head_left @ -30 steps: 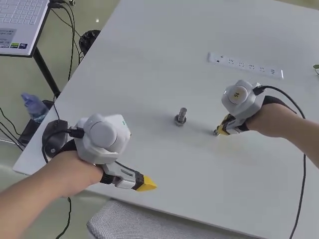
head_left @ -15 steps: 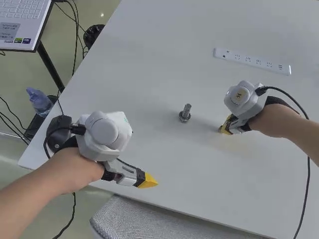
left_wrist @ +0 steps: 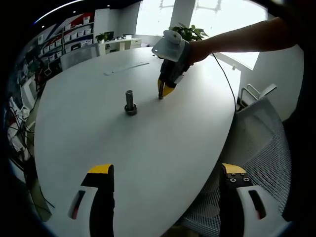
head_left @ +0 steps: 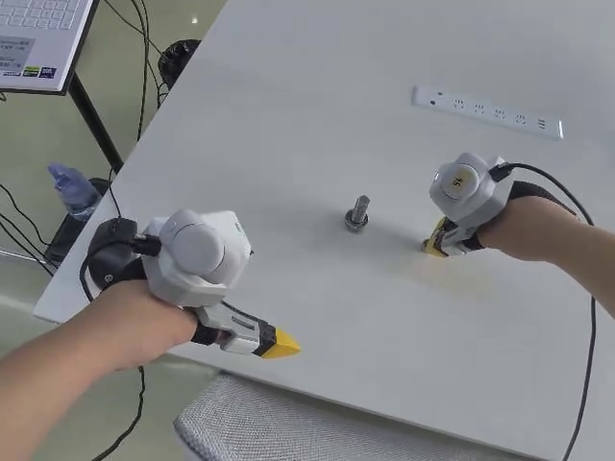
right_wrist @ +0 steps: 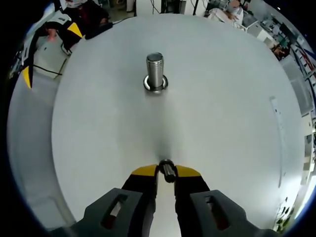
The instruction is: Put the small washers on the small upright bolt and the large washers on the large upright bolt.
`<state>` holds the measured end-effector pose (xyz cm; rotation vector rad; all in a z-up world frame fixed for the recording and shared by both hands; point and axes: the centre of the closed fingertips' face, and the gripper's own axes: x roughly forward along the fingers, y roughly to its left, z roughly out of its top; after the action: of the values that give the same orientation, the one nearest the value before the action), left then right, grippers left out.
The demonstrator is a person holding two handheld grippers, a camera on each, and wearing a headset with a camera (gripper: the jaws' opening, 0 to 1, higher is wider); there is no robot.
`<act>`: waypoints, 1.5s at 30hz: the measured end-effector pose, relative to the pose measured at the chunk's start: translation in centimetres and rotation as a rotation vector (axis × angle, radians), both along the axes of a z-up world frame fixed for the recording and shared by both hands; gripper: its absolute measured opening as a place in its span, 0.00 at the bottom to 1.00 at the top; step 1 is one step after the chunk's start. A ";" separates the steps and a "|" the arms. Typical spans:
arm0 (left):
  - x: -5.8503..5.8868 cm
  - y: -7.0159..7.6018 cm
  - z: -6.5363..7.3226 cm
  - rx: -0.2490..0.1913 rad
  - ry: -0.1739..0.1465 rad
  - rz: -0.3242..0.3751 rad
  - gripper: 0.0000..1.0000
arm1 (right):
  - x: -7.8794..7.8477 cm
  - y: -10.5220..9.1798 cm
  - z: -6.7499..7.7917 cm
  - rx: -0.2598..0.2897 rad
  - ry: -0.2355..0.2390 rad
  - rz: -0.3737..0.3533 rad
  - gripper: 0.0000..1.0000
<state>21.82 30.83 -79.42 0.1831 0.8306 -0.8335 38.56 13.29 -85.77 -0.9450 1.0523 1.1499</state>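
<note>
The right gripper [right_wrist: 168, 174] had its jaws drawn narrow around a small bolt [right_wrist: 168, 170], down low at the white desk [head_left: 288, 144]. In the head view it sat just right of the large bolt [head_left: 357, 212], which stood upright mid-desk, with a power strip [head_left: 488, 111] lying farther back. The left gripper [left_wrist: 166, 170] hovered over the desk's near edge, well apart from both bolts, its jaws wide with nothing between them.
</note>
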 end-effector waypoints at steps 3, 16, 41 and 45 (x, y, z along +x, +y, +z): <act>0.0 0.1 0.0 -0.001 0.001 0.005 0.88 | 0.3 0.0 -0.3 0.002 0.002 -0.004 0.13; -0.4 0.0 -0.1 -0.004 0.009 0.008 0.87 | 0.0 0.0 0.0 -0.004 -0.003 0.004 0.15; -0.3 -0.5 0.7 -0.024 -0.026 0.010 0.89 | -0.5 -0.7 3.3 0.120 -0.052 -0.045 0.26; -0.4 -0.7 0.8 -0.024 -0.031 0.007 0.89 | -0.8 -0.9 3.9 0.155 -0.059 -0.064 0.27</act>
<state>21.41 30.11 -78.59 0.1715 0.7918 -0.8317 37.80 12.42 -81.82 -0.8125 0.9260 1.1269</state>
